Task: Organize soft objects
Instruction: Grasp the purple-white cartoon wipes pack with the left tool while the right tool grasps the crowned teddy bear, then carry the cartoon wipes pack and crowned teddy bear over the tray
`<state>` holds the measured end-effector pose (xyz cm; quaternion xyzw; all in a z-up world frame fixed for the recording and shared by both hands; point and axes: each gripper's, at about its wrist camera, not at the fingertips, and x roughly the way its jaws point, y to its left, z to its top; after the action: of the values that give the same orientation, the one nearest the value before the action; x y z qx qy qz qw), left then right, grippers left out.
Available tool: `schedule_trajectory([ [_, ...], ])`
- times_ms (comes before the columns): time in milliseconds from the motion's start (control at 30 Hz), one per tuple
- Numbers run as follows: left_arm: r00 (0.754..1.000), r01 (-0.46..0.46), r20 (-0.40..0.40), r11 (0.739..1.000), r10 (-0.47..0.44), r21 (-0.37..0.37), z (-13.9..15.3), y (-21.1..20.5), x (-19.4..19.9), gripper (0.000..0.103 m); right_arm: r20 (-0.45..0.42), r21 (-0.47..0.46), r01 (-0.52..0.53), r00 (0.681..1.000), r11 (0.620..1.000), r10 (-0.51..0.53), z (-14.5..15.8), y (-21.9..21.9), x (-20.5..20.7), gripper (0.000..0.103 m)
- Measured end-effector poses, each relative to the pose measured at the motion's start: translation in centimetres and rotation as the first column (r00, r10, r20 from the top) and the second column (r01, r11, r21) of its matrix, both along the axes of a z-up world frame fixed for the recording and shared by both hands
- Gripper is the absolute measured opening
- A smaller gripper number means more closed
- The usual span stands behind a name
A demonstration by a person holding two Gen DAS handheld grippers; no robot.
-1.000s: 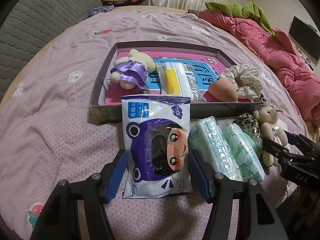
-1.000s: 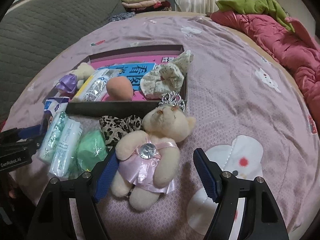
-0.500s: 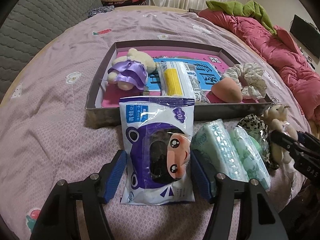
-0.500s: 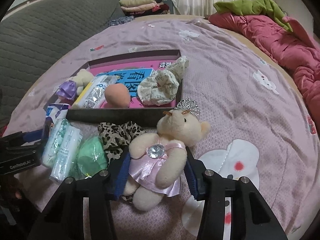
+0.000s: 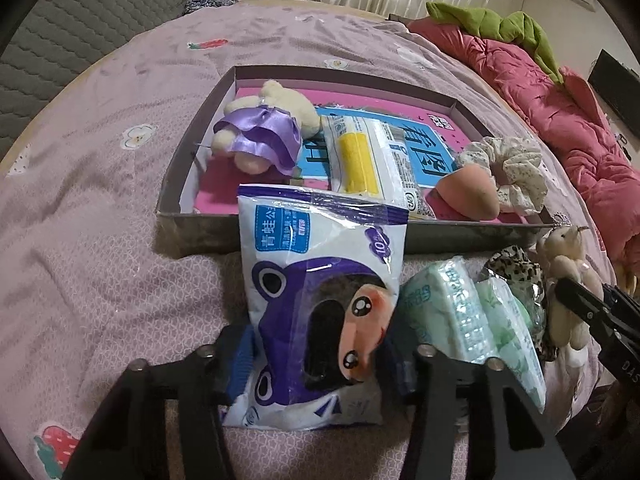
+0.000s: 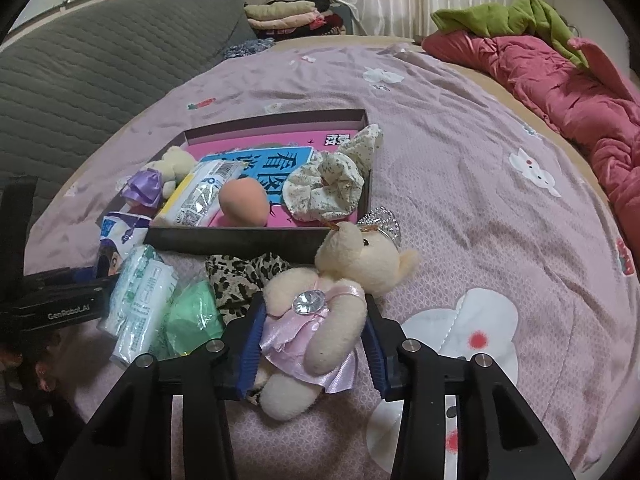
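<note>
My left gripper [image 5: 320, 354] is shut on a white and purple cartoon packet [image 5: 320, 292], whose top rises over the front wall of the dark shallow box [image 5: 200, 232]. My right gripper [image 6: 314, 346] is shut on a cream teddy bear in a pink dress [image 6: 320, 316] lying on the bed in front of the box [image 6: 240, 238]. Inside the box lie a bear in a purple dress [image 5: 260, 136], a yellow and white packet [image 5: 372, 160], a peach sponge [image 5: 468, 196] and a floral scrunchie [image 5: 508, 168].
Two green tissue packs [image 5: 468, 316], a green sponge in wrap [image 6: 192, 320] and a leopard scrunchie [image 6: 244, 276] lie between the grippers. A red quilt [image 6: 560, 88] lies at the right, a grey quilted headboard [image 6: 80, 76] at the left.
Both grippers closed from open: the left onto the cartoon packet, the right onto the pink-dressed bear. The packet now bulges and its top has lifted.
</note>
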<state>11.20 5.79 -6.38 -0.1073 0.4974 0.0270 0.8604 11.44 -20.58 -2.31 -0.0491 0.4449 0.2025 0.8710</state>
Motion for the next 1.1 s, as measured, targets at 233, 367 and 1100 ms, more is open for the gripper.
schedule_trajectory([
  [233,0.999,0.027,0.024,1.000,-0.027,0.016,1.3,-0.6,-0.9,0.042,0.033,0.017,-0.023,0.999,1.000,0.023,0.9,0.3,-0.4,0.044],
  [367,0.998,0.035,0.060,0.999,-0.035,-0.008,2.6,-0.6,-1.7,0.042,0.048,0.041,-0.029,0.998,0.999,0.027,1.4,0.2,-0.6,0.044],
  [1100,0.986,0.008,0.169,1.000,-0.008,0.002,5.2,0.7,-1.9,0.042,0.138,0.085,-0.108,0.986,0.991,0.095,3.6,2.0,-0.6,0.044],
])
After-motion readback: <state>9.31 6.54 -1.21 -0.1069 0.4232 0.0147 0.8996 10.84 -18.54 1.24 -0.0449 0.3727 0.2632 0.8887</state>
